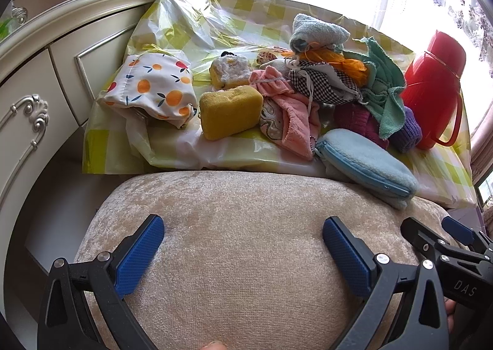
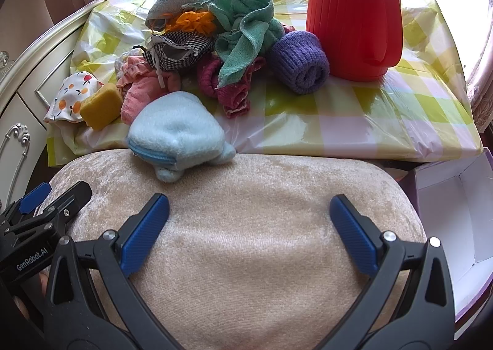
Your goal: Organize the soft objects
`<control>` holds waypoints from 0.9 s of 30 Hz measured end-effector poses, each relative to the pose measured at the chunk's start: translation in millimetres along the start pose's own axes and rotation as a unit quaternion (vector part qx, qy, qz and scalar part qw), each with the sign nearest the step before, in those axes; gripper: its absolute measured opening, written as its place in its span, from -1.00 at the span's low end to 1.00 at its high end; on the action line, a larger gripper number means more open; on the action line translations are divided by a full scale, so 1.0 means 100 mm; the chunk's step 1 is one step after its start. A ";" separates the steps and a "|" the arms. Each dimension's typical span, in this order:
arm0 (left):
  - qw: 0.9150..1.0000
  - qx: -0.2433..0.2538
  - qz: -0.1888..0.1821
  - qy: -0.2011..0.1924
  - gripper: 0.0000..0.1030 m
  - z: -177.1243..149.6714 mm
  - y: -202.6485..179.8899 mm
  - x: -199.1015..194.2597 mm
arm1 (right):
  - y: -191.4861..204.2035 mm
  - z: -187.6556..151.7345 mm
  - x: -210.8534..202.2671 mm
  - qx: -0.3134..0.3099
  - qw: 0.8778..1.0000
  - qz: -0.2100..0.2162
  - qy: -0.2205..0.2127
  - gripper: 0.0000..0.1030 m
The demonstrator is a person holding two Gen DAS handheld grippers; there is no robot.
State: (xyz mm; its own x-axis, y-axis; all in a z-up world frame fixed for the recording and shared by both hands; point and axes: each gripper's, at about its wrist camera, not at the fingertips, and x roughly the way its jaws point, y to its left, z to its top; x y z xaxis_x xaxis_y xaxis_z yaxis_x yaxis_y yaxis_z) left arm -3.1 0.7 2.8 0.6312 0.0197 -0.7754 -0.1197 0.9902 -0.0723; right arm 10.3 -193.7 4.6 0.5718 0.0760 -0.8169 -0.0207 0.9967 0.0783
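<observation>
Nearest, at 6 o'clock in each wrist view: left gripper [image 1: 243,242] and right gripper [image 2: 249,220], both spread wide and gripping nothing, hovering over a beige cushion [image 1: 246,257], well short of the pile. Just beyond, at 1 o'clock from the left gripper: a blue pouch [image 1: 366,162] straddling the cushion's far edge and the checked cloth [image 2: 339,115]. Further, at 12 o'clock: a yellow sponge [image 1: 229,112] beside a pink towel [image 1: 292,121], with a fruit-print bag [image 1: 154,88] at 10 o'clock and a smaller sponge-like piece [image 1: 229,72] behind, too blurred to name surely. Further still, at 1 o'clock: a jumbled heap, namely a checkered cloth [image 1: 323,81], maroon cloth [image 2: 228,88], green rag [image 2: 246,38], orange mesh [image 2: 192,20], grey-blue towel [image 1: 317,32], and a rolled purple knit [image 2: 300,63] touching a red jug [image 2: 354,10] at 2 o'clock. At 3 o'clock from the right gripper: an open box [image 2: 446,211], seemingly bare inside, probably the destination. Judged from this: nothing sorted yet, everything loose on the cloth, whole job left; pouch or sponge likeliest first pick, being nearest and clear of the tangle.
</observation>
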 end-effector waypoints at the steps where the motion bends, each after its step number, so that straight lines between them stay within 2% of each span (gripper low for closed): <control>1: 1.000 -0.001 0.000 0.000 1.00 0.00 0.00 0.00 | -0.01 0.00 0.00 0.002 1.000 0.003 0.000 1.00; 4: 1.000 -0.014 0.004 -0.007 1.00 0.00 0.05 -0.03 | -0.02 0.02 -0.06 0.005 1.000 0.024 -0.013 1.00; 8: 0.999 -0.032 0.013 -0.014 0.98 0.03 0.11 -0.06 | 0.13 0.08 -0.10 -0.030 0.997 0.060 -0.029 1.00; 14: 0.998 -0.066 0.003 -0.015 0.75 0.25 0.26 0.03 | 0.23 0.29 0.07 -0.033 0.996 0.088 -0.010 1.00; 18: 0.996 -0.085 -0.007 -0.026 0.73 0.48 0.32 0.13 | 0.30 0.44 0.21 -0.033 0.994 0.100 0.005 1.00; 20: 0.995 -0.097 -0.013 -0.027 0.66 0.61 0.34 0.21 | 0.32 0.49 0.29 -0.031 0.994 0.106 0.017 0.95; 23: 0.993 -0.114 -0.028 -0.020 0.63 0.79 0.37 0.38 | 0.34 0.54 0.38 -0.027 0.993 0.110 0.030 0.84; 27: 0.991 -0.128 -0.046 0.000 0.62 0.96 0.38 0.61 | 0.39 0.59 0.45 -0.029 0.993 0.111 0.035 0.84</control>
State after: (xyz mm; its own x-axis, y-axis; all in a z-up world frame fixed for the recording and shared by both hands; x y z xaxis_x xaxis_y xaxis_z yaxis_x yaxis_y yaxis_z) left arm 105.0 52.6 12.9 0.6488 -0.0690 -0.7578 -0.2523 0.9201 -0.2998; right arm 83.7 -153.2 4.3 0.4893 0.2937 -0.8212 -0.1880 0.9550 0.2295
